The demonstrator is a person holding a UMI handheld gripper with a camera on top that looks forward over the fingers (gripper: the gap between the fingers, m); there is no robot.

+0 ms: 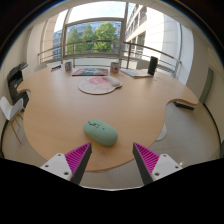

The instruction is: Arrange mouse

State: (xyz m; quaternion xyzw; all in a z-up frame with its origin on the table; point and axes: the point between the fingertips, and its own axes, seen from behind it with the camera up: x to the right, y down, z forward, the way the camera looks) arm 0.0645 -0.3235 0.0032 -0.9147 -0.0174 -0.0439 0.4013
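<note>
A pale green mouse [100, 132] lies on the light wooden table [60, 110], close to its near edge. My gripper [112, 160] is open and empty, its two magenta pads [76, 157] spread wide. The mouse sits just ahead of the fingers, nearer the left one, with a gap between it and the fingertips.
A round pink mat [98, 85] lies at the far middle of the table. A rectangular mouse mat [90, 71], a cup [115, 67], a dark speaker [153, 66] and a laptop [136, 72] stand along the far edge. A dark item [185, 104] lies at right. A chair [10, 112] stands at left.
</note>
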